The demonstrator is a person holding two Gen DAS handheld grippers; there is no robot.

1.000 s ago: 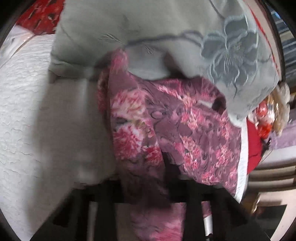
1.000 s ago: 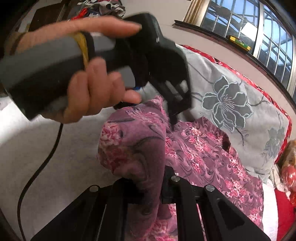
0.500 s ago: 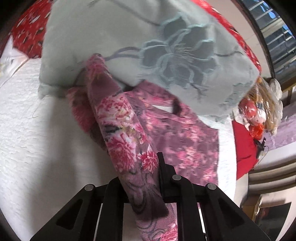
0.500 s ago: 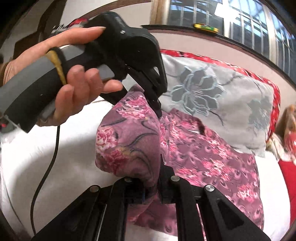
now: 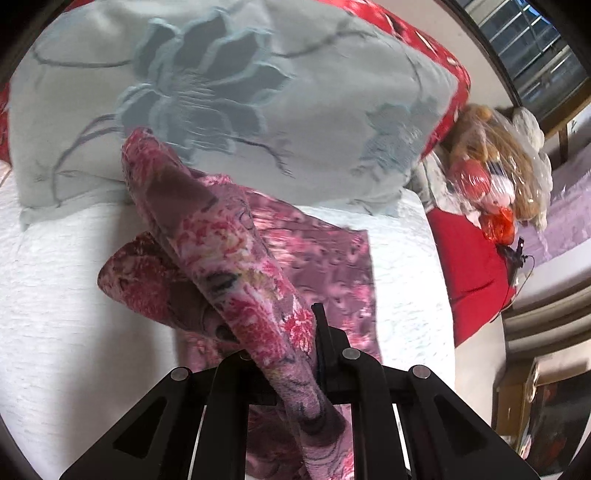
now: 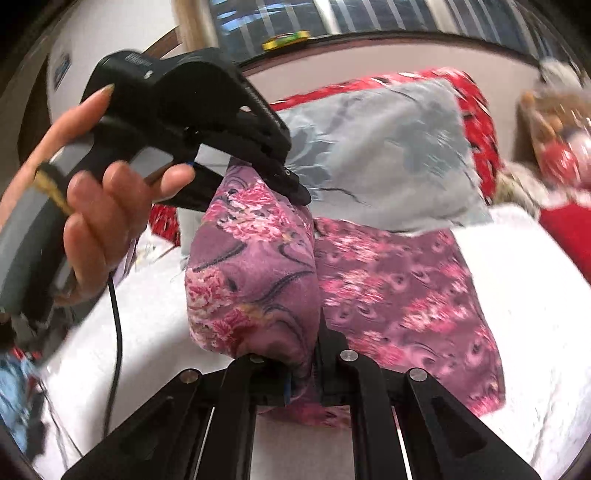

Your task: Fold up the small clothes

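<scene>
Gripping one garment (image 5: 255, 280), seemingly: two tools.

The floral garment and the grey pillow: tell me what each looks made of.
Floral garment: soft, thin printed fabric, matte; it drapes and creases limply where it is gripped. Grey pillow: woven cloth with a raised, slightly shiny flower pattern, probably jacquard or embroidery; blur leaves it open.

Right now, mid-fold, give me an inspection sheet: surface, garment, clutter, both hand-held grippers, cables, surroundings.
Surface: white textured bedspread, bare on the left.
Job's things: floral purple-pink garment, one edge lifted, the rest flat.
Clutter: grey flowered pillow at the garment's far edge; wrapped soft toys; red cushion.
Grippers: left hand-held gripper just closing, clamped on the garment; right hand-held gripper shut on the same lifted edge.
Cables: black cable hanging under the left hand.
Surroundings: barred window behind.
</scene>
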